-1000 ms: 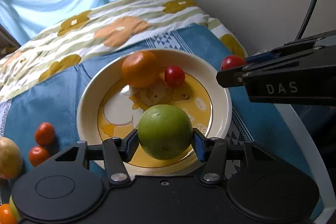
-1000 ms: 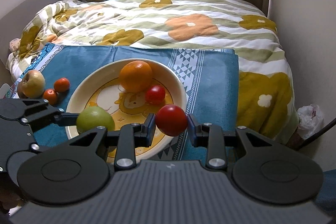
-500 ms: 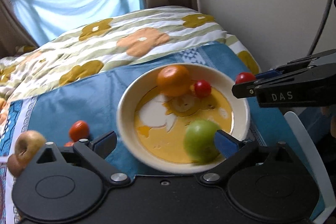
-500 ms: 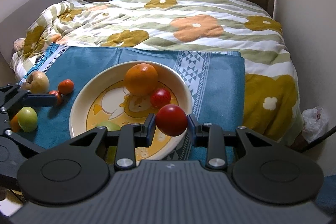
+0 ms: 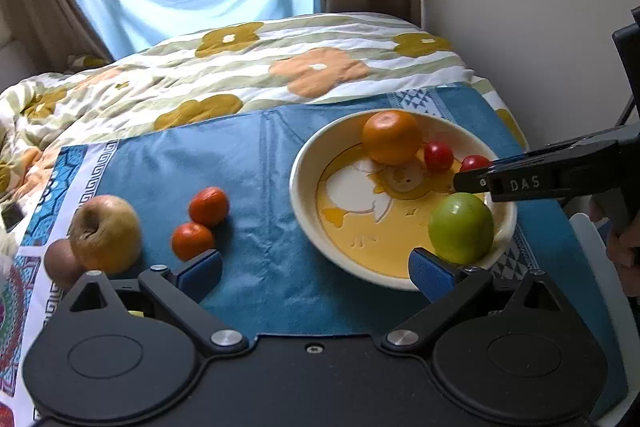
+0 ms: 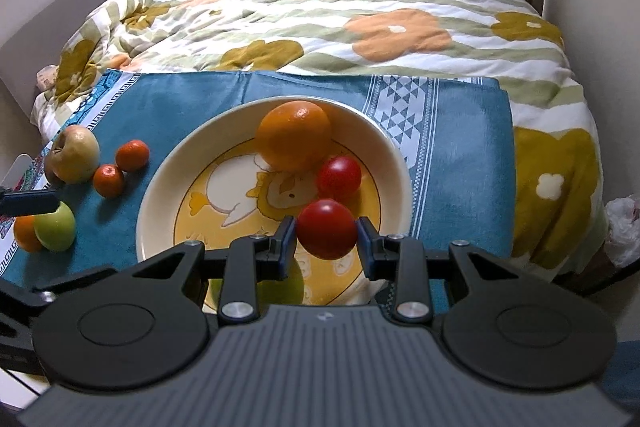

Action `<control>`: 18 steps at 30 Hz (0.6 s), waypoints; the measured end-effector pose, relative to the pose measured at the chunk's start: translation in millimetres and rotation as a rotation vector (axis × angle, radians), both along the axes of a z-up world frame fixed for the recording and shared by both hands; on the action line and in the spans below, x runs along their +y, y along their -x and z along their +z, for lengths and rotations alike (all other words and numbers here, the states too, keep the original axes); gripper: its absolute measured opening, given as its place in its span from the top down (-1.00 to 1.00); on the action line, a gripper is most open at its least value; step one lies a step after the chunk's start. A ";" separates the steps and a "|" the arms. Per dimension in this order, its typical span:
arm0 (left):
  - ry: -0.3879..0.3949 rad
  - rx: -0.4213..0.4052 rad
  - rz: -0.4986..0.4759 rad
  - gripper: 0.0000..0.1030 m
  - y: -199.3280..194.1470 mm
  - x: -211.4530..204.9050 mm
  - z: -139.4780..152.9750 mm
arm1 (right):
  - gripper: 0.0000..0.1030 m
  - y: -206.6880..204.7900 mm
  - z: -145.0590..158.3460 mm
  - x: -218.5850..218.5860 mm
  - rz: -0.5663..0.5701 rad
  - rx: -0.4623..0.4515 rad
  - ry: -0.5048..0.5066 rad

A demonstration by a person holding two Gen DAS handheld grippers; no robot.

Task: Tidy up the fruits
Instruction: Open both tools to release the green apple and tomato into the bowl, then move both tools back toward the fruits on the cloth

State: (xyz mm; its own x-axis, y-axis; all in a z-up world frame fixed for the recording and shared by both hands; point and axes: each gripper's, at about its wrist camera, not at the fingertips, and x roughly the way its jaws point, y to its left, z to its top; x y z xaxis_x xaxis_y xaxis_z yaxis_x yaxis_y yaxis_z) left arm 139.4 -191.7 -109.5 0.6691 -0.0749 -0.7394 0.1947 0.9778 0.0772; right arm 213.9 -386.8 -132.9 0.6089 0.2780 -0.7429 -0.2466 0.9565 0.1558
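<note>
1. Fruits spread over two spots: some in the plate (image 5: 304, 163), some loose on the blue cloth (image 5: 248, 195) to its left. Cloth lies over a flowered quilt (image 5: 280, 67) on a bed.
2. Plate: cream rim, yellow duck picture inside. Holds an orange (image 5: 391, 136) at the far side, a green apple (image 5: 460, 228) at the near right rim, and a red tomato (image 5: 438, 156) just beside the orange.
3. Left gripper (image 5: 316, 273): jaws spread wide, nothing between them. Left pad hangs over the cloth near the tangerines, right pad over the plate's near rim, just beside the green apple. Contact with the apple: cannot tell.
4. Right gripper (image 6: 327, 241): blue pads pinched on a second red tomato (image 6: 326, 228), held above the plate's near right part, close to the loose tomato. In the left wrist view it comes in from the right, over the green apple.
5. Yellow-brown apple (image 5: 106, 234), wrinkled, at the cloth's left end; a dark brown fruit (image 5: 60, 263) touches its left side.
6. Two small tangerines (image 5: 200, 223) sit side by side, between that apple and the plate, apart from both.
7. Right wrist view, far left: a second green fruit (image 6: 56, 227) with a small orange one (image 6: 24, 235) pressed against it, on the cloth's patterned border, under a pad of the left gripper.
</note>
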 end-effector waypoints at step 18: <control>-0.022 -0.044 0.067 -0.97 32.6 7.1 17.5 | -1.00 27.9 25.0 3.2 -0.018 -0.126 0.072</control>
